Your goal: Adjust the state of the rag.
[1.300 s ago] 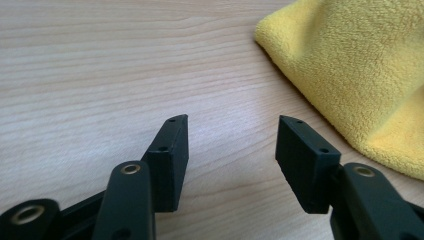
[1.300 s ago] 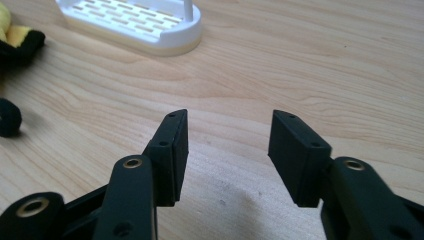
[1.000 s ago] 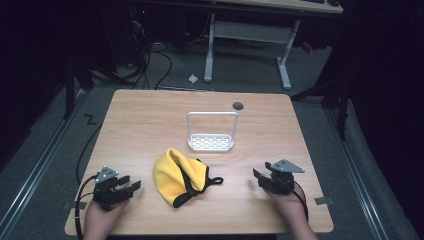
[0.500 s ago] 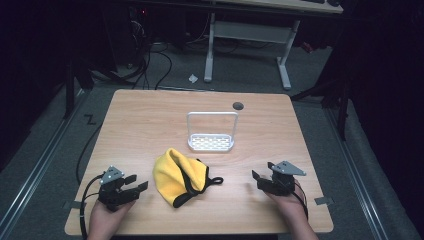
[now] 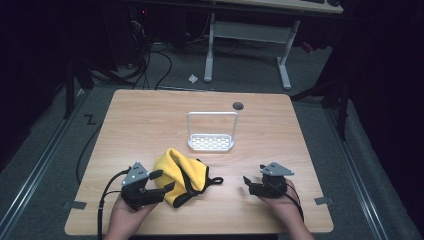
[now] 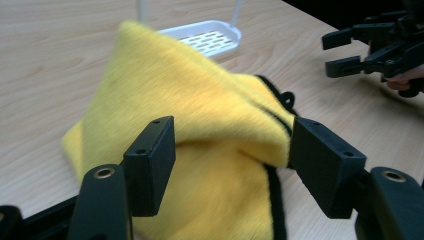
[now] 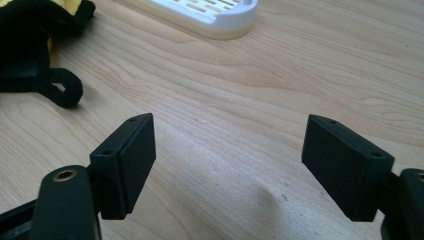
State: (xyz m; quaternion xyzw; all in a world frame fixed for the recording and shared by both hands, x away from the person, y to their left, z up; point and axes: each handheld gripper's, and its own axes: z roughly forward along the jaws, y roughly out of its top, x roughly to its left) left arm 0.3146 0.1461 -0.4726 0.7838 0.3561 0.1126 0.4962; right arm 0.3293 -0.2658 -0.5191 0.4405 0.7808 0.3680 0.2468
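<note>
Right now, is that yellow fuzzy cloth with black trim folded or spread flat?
Folded and bunched. The yellow fuzzy cloth humps up in a heap with layers overlapping, its black trim doubled along one edge.

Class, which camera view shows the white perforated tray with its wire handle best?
The high view: the white tray appears whole, handle upright, beyond the yellow cloth. The left gripper view shows its dish behind the cloth and the handle's lower ends; the right gripper view shows one cropped edge.
</note>
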